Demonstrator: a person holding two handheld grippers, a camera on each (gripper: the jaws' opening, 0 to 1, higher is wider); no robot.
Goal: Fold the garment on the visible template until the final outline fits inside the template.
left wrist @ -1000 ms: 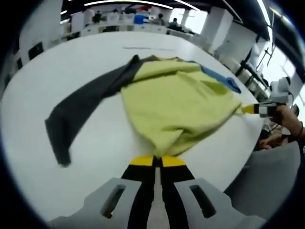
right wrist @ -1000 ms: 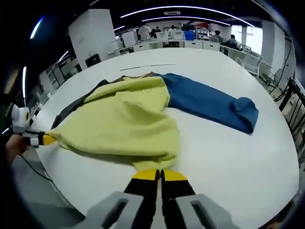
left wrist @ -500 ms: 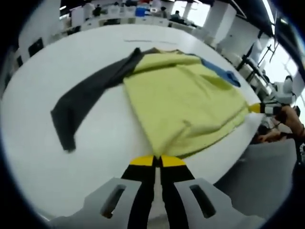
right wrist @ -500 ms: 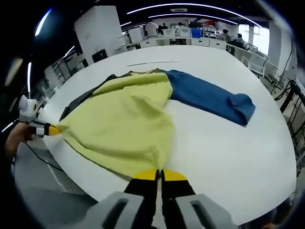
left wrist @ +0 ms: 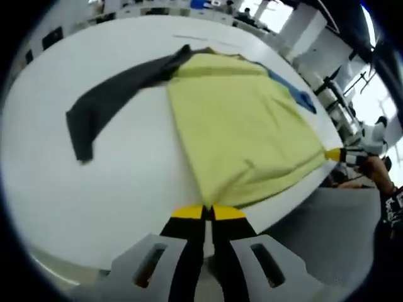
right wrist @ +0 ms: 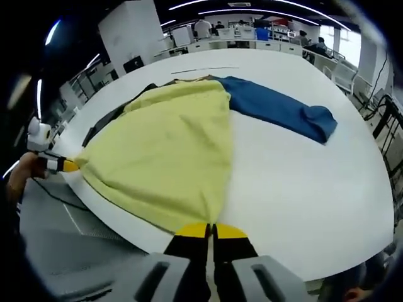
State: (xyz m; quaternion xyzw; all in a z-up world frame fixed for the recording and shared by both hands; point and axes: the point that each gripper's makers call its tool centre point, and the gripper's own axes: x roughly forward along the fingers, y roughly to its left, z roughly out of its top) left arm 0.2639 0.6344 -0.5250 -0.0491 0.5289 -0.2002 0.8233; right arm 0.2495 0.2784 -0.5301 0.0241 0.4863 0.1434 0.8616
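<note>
- Yellow-tipped and pressed together, the jaws of your left gripper [left wrist: 208, 212] pinch one bottom corner of the garment [left wrist: 242, 129]; the hem cloth ends right at the tips, so the jaws are closed on fabric, not on air.
- Your right gripper [right wrist: 210, 230] does the same at the other bottom corner, its jaws likewise clamped on the hem. In the left gripper view it appears at the far right [left wrist: 343, 155], and in the right gripper view the left one appears at the far left [right wrist: 63, 166], each with a hand behind it.
- Holding both corners apart pulls the hem into a straight line along the near edge of the white table [left wrist: 126, 182]. I judge that is why the yellow-green body lies so flat and wide: you are tensioning it before any fold.
- The hem sits at or just past the table's near edge, so mind that it does not slide off.
- Farther out, the body narrows toward the collar; the dark grey sleeve [left wrist: 107, 104] trails off to one side and the blue sleeve [right wrist: 280, 113] to the other, both lying flat on the table and apart from either gripper.
- Beyond the collar a thin dark line [right wrist: 204, 69] crosses the tabletop; whether it belongs to the template I cannot tell.
- No fold is made yet; sleeves and body remain spread.
</note>
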